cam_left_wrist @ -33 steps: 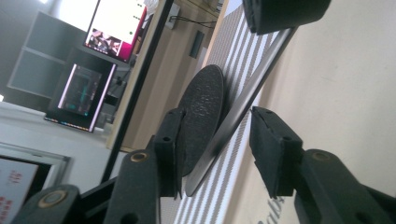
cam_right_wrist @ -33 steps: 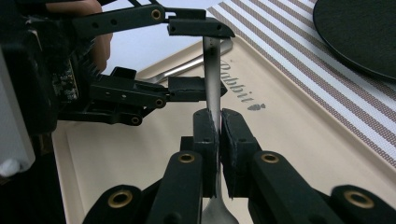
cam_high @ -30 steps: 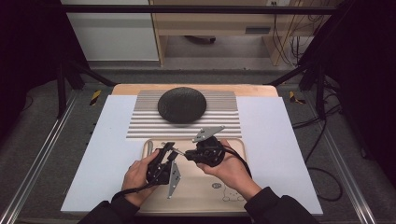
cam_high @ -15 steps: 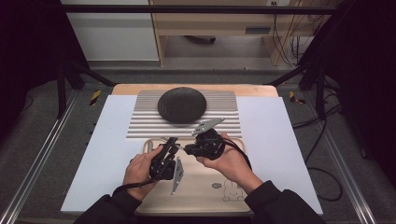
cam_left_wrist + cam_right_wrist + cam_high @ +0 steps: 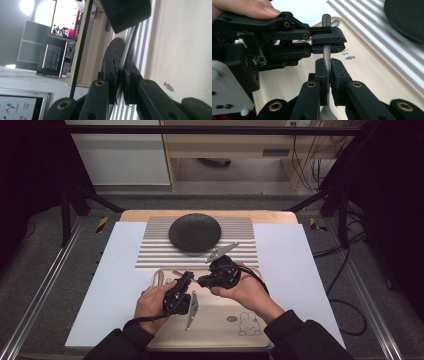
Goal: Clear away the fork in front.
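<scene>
Clamping one metal utensil handle [image 5: 326,53], both hand-held grippers [image 5: 328,66] grip it over the tray [image 5: 280,320].

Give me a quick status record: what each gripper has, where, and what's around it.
held item: metal spoon, gripped on its handle by both grippers
left gripper: jaws just closing, now shut on the handle
right gripper: shut on the handle, nearer the bowl end
location: above the beige tray
nearby: dark round plate on the ribbed mat, beyond the tray
surface: pale sheet on the table
</scene>
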Demonstrator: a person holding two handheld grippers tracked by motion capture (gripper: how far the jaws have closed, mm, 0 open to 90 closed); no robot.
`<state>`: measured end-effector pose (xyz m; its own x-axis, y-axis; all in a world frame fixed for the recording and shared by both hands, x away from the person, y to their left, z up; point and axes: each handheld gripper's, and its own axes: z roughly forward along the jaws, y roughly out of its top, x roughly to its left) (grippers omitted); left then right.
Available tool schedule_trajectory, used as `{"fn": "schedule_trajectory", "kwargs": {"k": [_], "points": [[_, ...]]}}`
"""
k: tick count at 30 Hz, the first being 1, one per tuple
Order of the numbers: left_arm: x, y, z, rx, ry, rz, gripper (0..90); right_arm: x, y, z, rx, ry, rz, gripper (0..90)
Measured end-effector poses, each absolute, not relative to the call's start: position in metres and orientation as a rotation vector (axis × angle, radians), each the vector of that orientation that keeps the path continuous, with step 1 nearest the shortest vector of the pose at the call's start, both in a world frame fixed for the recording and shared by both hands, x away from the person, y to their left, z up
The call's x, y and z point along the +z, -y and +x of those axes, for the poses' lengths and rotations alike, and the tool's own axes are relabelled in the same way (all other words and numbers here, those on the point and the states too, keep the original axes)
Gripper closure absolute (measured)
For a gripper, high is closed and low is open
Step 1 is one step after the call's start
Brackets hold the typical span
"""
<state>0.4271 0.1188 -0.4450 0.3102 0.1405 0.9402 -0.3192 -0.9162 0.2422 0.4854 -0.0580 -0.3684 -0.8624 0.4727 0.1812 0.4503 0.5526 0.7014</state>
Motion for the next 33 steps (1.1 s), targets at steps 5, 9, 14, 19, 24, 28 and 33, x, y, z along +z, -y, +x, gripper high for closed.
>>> {"fn": "schedule_trajectory", "kwargs": {"k": [5, 9, 14, 19, 24, 28, 33], "points": [[-0.45, -0.119, 0.423, 1.624, 0.197, 2.231, 87.0, -0.363, 0.066, 0.486, 1.328, -2.693, 0.823, 65.0], [-0.451, -0.12, 0.422, 1.623, 0.217, 2.272, 87.0, -0.355, 0.079, 0.486, 1.425, -2.588, 0.852, 54.4], [-0.453, -0.124, 0.422, 1.58, 0.198, 2.276, 87.0, -0.35, 0.107, 0.49, 1.475, -2.425, 0.911, 43.0], [-0.453, -0.126, 0.422, 1.565, 0.193, 2.289, 87.0, -0.358, 0.137, 0.493, 1.478, -2.288, 0.997, 35.1], [-0.451, -0.128, 0.422, 1.546, 0.183, 2.298, 87.0, -0.371, 0.158, 0.489, 1.485, -2.182, 1.049, 28.6], [-0.449, -0.129, 0.422, 1.523, 0.168, 2.302, 87.0, -0.382, 0.172, 0.483, 1.499, -2.078, 1.077, 21.7], [-0.441, -0.134, 0.424, 1.496, 0.159, 2.318, 87.0, -0.399, 0.191, 0.471, 1.507, -1.969, 1.106, 16.0]]}}
